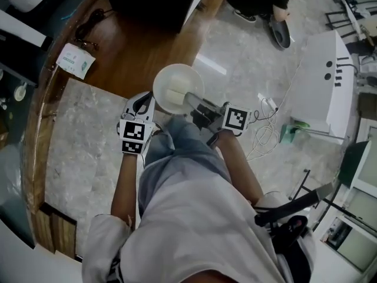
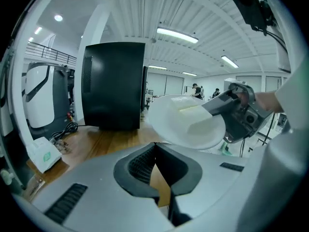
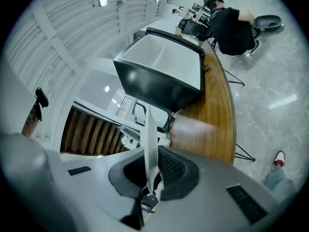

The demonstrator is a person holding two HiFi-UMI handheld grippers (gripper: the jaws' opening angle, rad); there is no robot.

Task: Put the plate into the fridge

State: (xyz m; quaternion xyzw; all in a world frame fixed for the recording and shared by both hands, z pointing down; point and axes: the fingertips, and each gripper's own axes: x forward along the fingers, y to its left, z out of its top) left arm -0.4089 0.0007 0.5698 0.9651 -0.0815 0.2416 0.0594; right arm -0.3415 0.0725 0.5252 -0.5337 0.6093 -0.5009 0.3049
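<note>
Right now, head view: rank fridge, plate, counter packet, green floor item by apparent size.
1. fridge, partly cropped by the frame
2. plate
3. packet and green item look alike; the item lies farther away, so unranked.

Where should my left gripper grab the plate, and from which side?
Grip the plate by its left rim, opposite the right gripper, coming in from the left. It is shallow and roughly level, so only the thin edge fits between jaws. The left gripper is shut; open it first.
</note>
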